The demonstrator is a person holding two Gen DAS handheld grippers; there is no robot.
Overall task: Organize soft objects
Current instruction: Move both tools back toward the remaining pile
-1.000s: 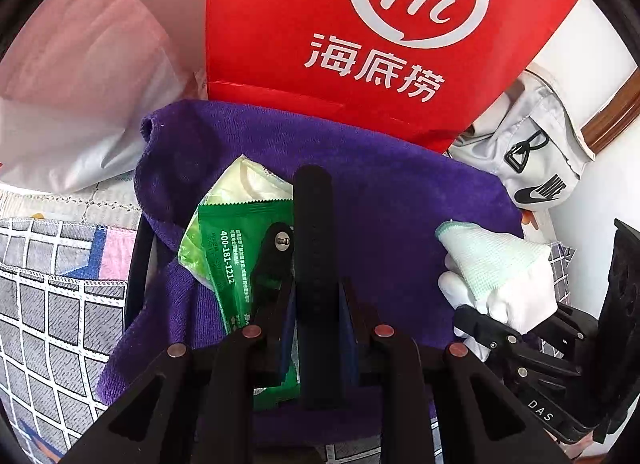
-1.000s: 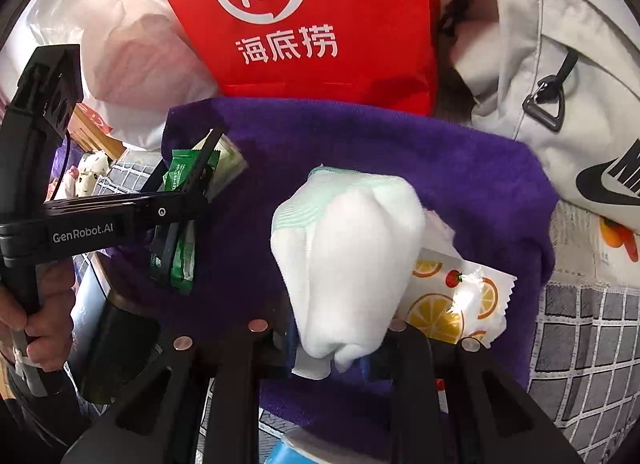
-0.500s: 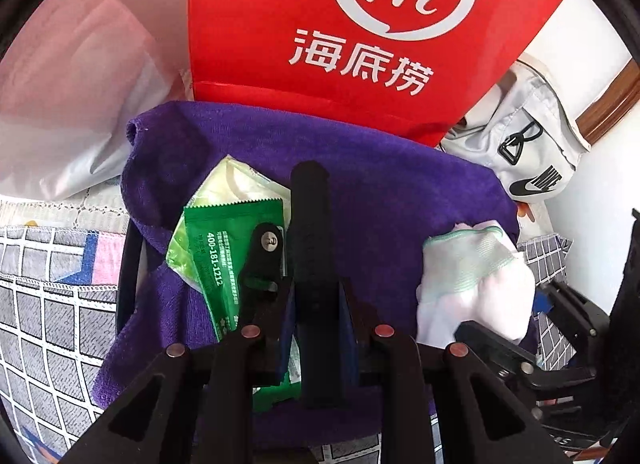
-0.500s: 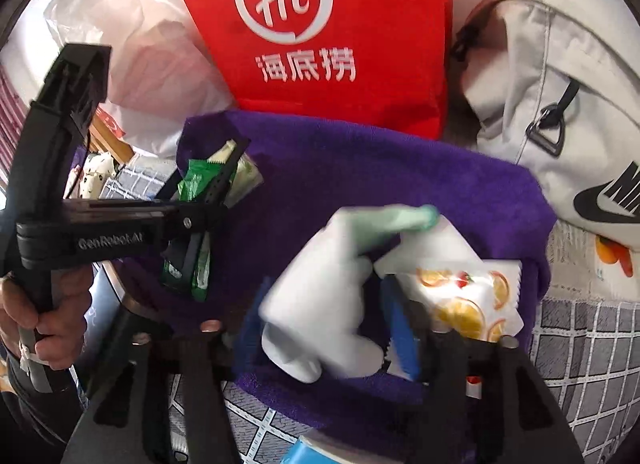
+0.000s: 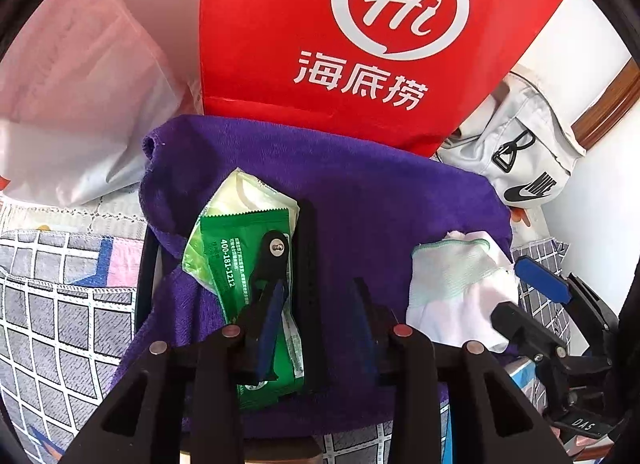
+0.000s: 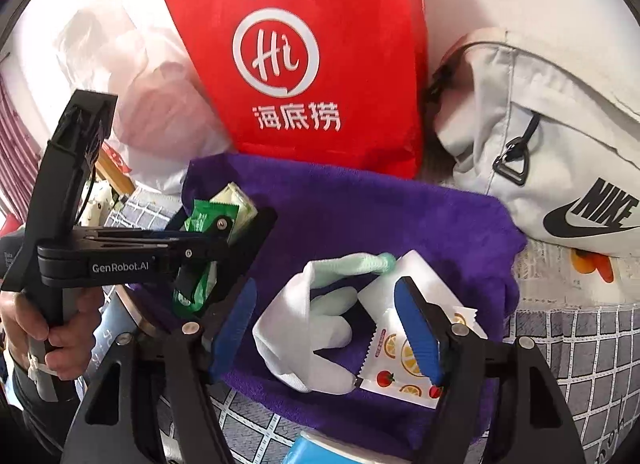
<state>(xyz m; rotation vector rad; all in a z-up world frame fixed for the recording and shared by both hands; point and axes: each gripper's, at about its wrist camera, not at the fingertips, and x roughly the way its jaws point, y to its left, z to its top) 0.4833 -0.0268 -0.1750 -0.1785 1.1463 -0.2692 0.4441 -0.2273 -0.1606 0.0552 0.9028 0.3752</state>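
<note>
**Glove let go on the purple towel, green packet being freed**

While the right gripper (image 6: 324,328) stands wide, its jaws just opened, the white glove (image 6: 304,328) is seen lying loose between the blue pads, no longer squeezed as it was a second ago. It rests on the purple towel (image 6: 360,208), partly across a fruit-printed sachet (image 6: 404,360) that lies under the right-hand pad. The placing of the glove is judged finished, and this gripper is free for another item.

On the other side, the left gripper (image 5: 316,304) has also just been opening and is now held only narrowly apart. A black bar-shaped piece (image 5: 308,264), not clearly identified, stands between its jaws where it was clamped before; whether it is still pressed cannot be told. The green packet (image 5: 240,264) lies under and just beside the left-hand jaw, on the same towel.

Room ahead of both grippers is limited: a red paper bag (image 5: 320,24) stands upright at the towel's far edge, a grey sports bag (image 6: 540,144) crowds the far right, and a pale plastic bag (image 5: 80,84) the far left. Bare towel is left between the packet and the glove. The checked cloth (image 5: 60,324) is seen beyond the near towel edge.
</note>
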